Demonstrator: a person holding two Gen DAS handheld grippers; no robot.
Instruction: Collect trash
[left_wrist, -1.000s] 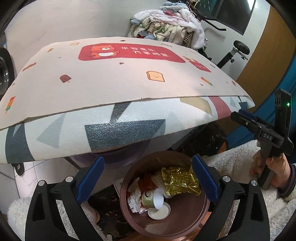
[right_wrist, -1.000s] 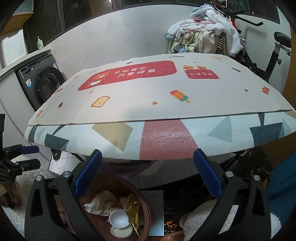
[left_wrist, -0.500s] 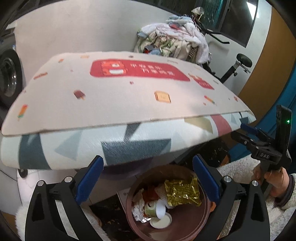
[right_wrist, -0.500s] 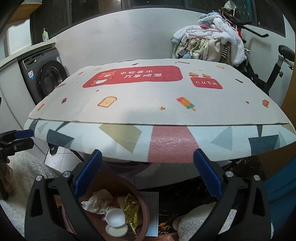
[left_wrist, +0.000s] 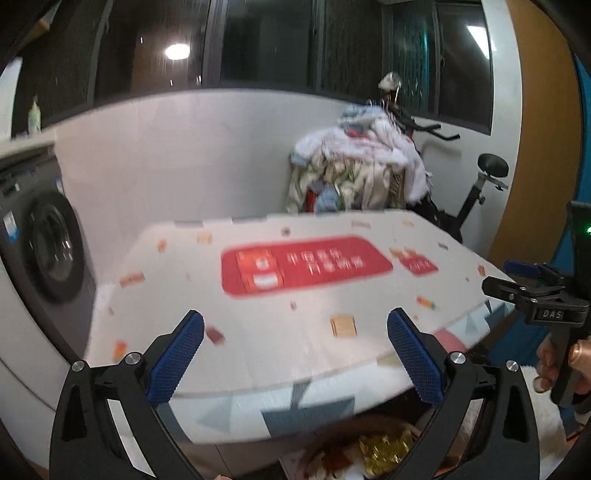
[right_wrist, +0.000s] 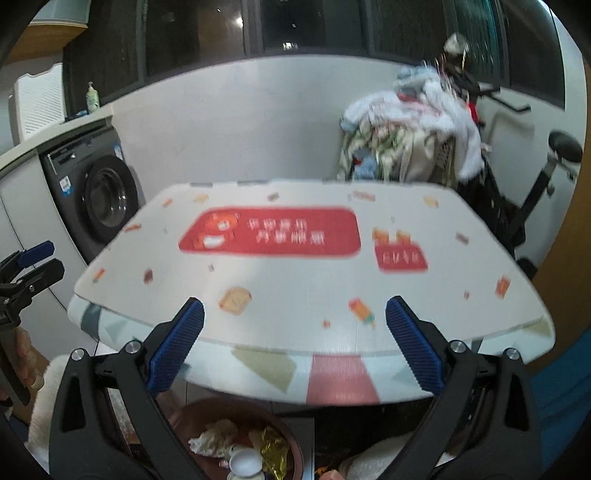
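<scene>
brown round bin (right_wrist: 236, 439) with crumpled trash sits below both wide-open, empty claws, left claw (left_wrist: 295, 354) and right claw (right_wrist: 295, 350), under the patterned foam-topped bench (right_wrist: 306, 280).

The table (right_wrist: 517, 343) is wrapped in a foam mat printed with grey, tan and red triangles, seen along the near edge. Directly on top a white printed sheet (right_wrist: 295, 280) is laid flat, covering nearly the whole surface; in the left wrist view (left_wrist: 277, 332) it's shown the same way, pretty blurred. A big red banner (right_wrist: 269, 232) with white characters is printed toward the far edge, with a smaller red label (right_wrist: 400, 256) just beside it toward the right edge. Little toast and popsicle pictures are scattered across the rest. No loose items can be made out on the sheet.
</scene>
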